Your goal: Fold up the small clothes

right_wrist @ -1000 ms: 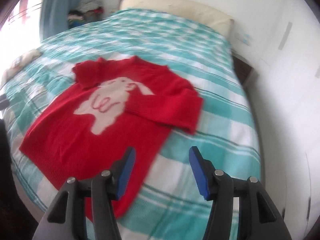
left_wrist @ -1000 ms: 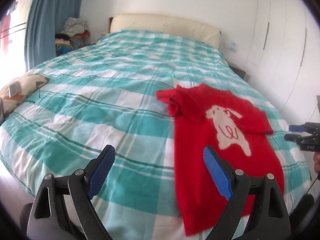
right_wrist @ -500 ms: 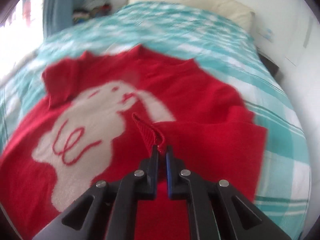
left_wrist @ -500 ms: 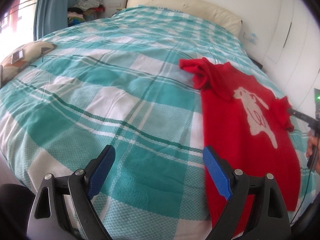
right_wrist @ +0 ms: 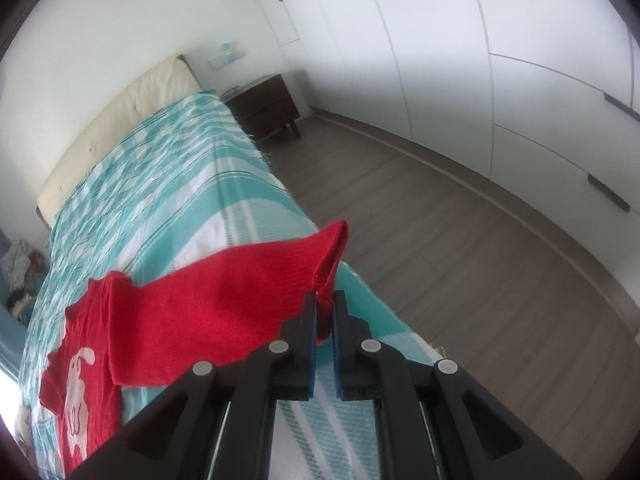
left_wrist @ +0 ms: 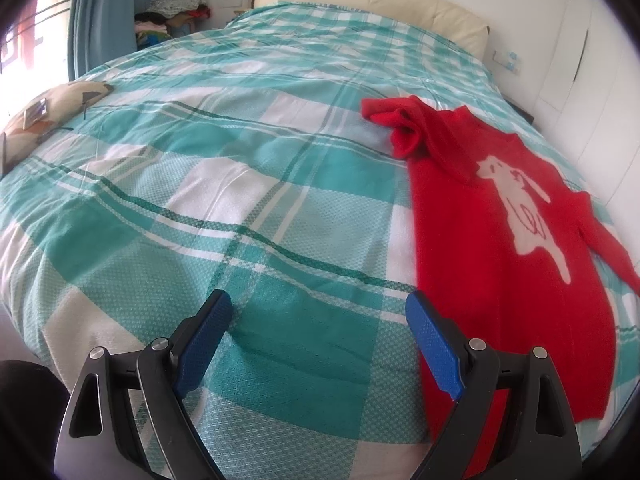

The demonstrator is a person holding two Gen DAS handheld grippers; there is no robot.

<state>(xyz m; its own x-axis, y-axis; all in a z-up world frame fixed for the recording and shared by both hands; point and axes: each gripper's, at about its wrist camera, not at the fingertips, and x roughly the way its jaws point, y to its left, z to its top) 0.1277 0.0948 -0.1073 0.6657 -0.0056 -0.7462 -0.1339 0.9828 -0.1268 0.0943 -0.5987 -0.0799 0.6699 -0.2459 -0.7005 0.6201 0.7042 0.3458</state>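
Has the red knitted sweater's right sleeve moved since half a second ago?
Yes. The right gripper, shut on the sleeve, has pulled it off the sweater's white rabbit front, out toward the bed edge by the wooden floor.

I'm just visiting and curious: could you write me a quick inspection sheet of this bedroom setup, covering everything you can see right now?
Surface: bed with teal checked cover.
Job's things: red sweater with white animal motif, lying flat; one sleeve pulled outward.
Clutter: patterned cushion; clothes pile by the curtain.
Grippers: left gripper open over the cover; right gripper shut on the sleeve cuff.
Cables: nothing seen.
Surroundings: nightstand, wardrobe doors, wooden floor.
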